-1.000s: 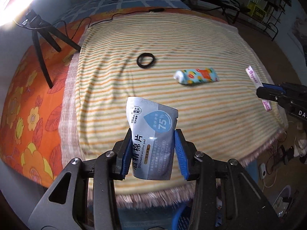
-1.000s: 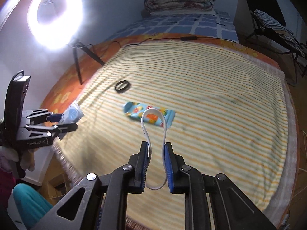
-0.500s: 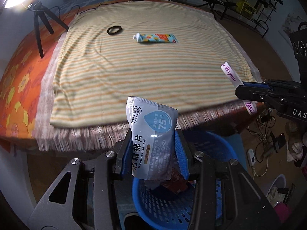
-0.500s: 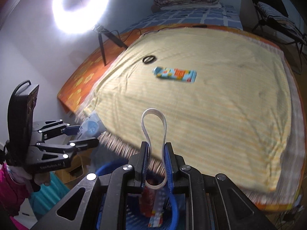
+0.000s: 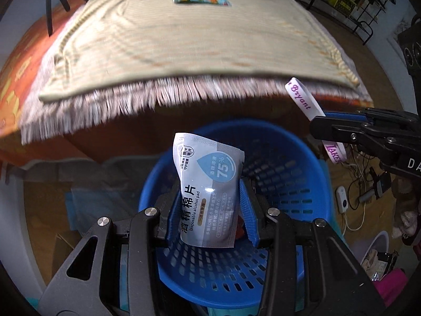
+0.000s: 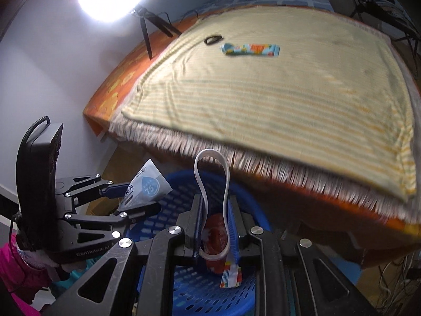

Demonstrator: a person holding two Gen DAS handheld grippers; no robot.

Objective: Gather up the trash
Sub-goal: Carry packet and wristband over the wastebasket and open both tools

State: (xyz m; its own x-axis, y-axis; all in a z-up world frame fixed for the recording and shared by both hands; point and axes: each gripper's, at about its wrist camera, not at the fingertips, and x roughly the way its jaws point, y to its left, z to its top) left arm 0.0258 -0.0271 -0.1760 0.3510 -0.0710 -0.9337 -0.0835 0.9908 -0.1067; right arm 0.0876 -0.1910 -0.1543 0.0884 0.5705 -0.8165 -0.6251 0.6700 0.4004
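Trash (image 6: 216, 239) in basket (image 5: 297, 158), half-hidden.

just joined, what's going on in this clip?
Trash pickup off a bed. The left gripper is shut on an alcohol pad packet, the right gripper on a white wristband. Both hang over the blue basket, nothing dropped yet. A colourful tube and black hair tie lie on the striped blanket.
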